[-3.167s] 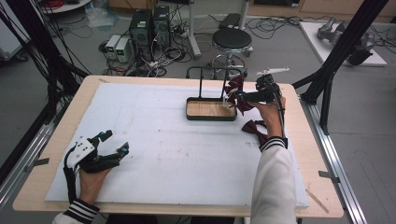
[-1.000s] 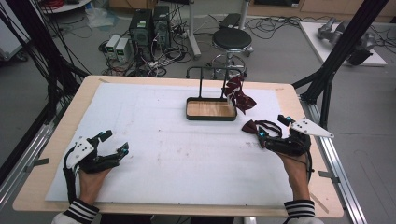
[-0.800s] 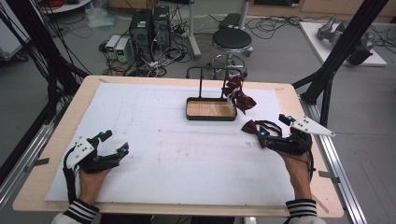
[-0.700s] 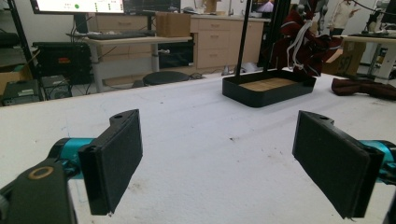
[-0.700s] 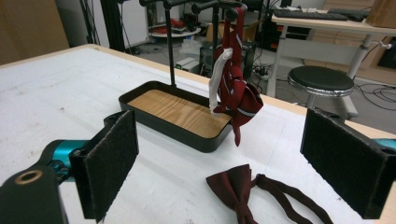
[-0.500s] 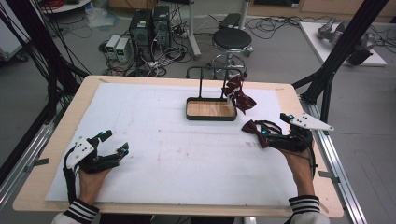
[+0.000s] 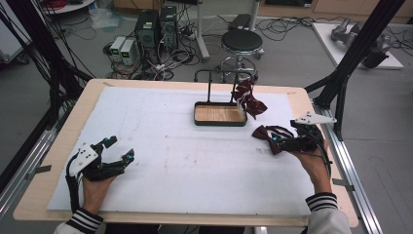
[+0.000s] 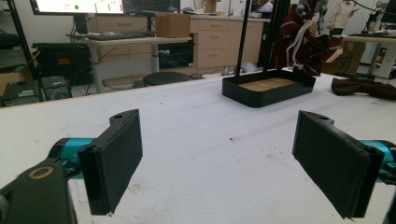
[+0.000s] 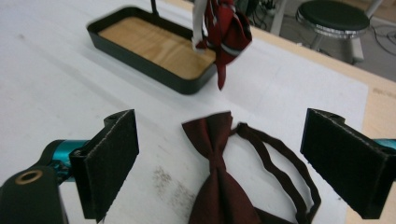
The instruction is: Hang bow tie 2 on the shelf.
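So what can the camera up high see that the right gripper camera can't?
From the high view: both hands, the left gripper resting open near the table's left corner, the whole wooden table, and computers on the floor behind.

From the right gripper view: close up, the bow tie's loop strap lying flat between the right gripper's open jaws, not pinched.

Both: the black tray with its wooden bottom, the red tie hanging on its stand, and the round stool.

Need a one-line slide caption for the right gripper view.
Right gripper open over a dark red bow tie lying flat, tray stand beyond.
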`<move>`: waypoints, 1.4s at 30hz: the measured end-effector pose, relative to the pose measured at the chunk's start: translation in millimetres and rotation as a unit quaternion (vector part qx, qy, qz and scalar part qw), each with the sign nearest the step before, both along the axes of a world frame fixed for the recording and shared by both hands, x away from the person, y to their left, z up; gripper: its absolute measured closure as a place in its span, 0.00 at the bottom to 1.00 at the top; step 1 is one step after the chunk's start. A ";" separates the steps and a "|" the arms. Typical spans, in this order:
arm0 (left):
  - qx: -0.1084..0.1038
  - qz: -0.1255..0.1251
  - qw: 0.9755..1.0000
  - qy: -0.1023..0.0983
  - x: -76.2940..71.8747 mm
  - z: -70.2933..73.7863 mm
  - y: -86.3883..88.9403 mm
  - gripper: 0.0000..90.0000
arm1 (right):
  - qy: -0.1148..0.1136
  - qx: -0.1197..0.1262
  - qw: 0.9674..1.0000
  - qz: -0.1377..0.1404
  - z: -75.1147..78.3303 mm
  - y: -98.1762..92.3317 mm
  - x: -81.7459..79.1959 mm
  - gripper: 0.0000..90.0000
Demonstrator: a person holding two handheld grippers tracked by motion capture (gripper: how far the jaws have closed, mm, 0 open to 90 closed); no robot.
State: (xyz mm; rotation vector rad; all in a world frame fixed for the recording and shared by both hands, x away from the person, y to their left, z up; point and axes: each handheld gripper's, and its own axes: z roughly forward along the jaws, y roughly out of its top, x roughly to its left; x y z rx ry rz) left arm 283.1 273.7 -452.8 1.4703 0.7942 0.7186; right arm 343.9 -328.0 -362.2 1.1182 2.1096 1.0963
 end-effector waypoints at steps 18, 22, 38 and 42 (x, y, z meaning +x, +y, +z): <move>0.000 0.000 1.000 -0.002 -0.2 -0.1 -0.2 0.18 | 0.123 -0.107 0.986 0.033 -25.6 3.4 26.2 0.27; -0.001 0.001 1.000 -0.002 -0.2 -0.1 -0.2 0.18 | 0.141 -0.125 0.982 0.031 -29.4 3.0 29.6 0.31; -0.001 0.001 1.000 -0.002 -0.1 -0.2 -0.1 0.18 | 0.181 -0.154 0.971 0.032 -45.1 4.5 42.5 0.36; -0.001 0.000 1.000 -0.002 -0.1 -0.2 -0.1 0.18 | 0.193 -0.154 0.968 0.036 -49.4 5.1 46.2 0.40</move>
